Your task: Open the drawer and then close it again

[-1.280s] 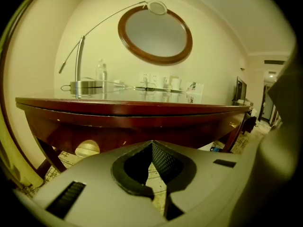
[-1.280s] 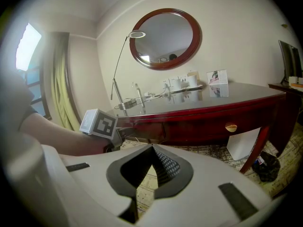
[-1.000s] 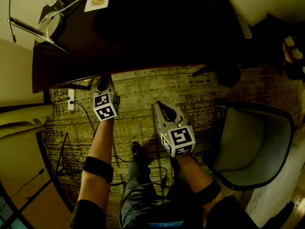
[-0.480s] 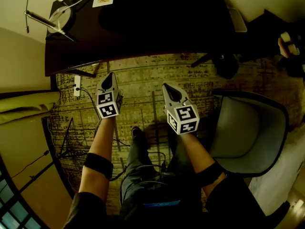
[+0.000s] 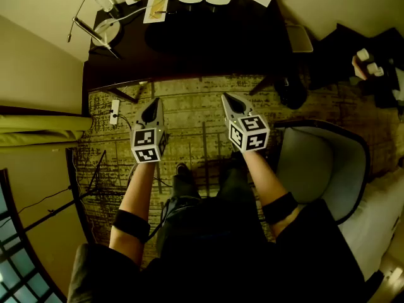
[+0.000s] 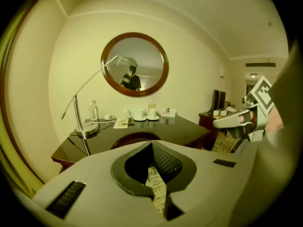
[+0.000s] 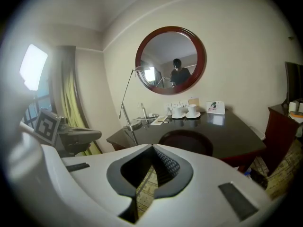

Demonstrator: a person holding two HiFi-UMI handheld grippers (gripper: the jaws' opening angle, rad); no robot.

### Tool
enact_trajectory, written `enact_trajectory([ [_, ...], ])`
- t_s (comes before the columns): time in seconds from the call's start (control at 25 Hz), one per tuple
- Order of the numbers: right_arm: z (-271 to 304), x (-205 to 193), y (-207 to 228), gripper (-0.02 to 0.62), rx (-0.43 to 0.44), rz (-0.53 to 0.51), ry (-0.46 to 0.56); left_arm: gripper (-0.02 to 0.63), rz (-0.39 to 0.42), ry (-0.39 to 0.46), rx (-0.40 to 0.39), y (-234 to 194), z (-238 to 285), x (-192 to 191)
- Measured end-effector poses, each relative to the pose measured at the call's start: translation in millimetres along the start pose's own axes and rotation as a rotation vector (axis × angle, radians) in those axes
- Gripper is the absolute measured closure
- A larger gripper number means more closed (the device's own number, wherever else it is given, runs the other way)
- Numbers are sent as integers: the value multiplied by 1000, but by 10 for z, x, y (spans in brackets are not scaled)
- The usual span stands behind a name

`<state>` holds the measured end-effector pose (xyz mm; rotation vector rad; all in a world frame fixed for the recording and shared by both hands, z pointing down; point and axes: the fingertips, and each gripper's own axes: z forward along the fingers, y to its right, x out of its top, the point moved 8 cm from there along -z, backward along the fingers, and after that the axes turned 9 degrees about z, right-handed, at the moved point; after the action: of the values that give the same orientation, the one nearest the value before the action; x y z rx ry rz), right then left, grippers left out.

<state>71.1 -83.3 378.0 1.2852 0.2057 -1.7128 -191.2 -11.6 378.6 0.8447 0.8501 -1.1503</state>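
Left gripper (image 5: 151, 104), right gripper (image 5: 228, 100): both closed, empty.
Mid-frame above carpet (image 5: 189, 115), tips toward desk (image 5: 208, 43) at top.

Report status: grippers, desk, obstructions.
Left gripper shut, empty. Right gripper shut, empty. Both above carpet, short of desk; drawer not visible. Chair off right.

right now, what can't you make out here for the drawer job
- Drawer: none shows. The head view sees the desk from above, its front out of sight; in the gripper views the left claw and right claw cover most of that front.
- Framed card, right gripper view: too small to read.
- White things on the side cabinet, head view: tiny, near the right edge.
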Motion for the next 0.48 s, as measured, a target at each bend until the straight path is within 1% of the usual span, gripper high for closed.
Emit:
enact_trajectory([
  [0.08, -64, 134, -50, 595, 14, -6, 18, 600, -5, 16, 9, -8, -160, 139],
  [0.12, -98, 201, -81, 595, 25, -27, 20, 601, -9, 24, 8, -2, -237, 221],
  [0.24, -191, 425, -143, 595, 66, -125, 11, 601, -17, 55, 17, -9, -423, 422],
  [0.32, -304, 569, -148, 595, 78, -181, -4, 600, -14, 70, 19, 16, -520, 502],
  [0.4, -434, 693, -76, 595, 65, -206, -4, 601, -16, 77, 28, 33, -586, 530],
  [0.48, -547, 767, 65, 595, 37, -199, 14, 601, -25, 70, 33, 56, -634, 509],
])
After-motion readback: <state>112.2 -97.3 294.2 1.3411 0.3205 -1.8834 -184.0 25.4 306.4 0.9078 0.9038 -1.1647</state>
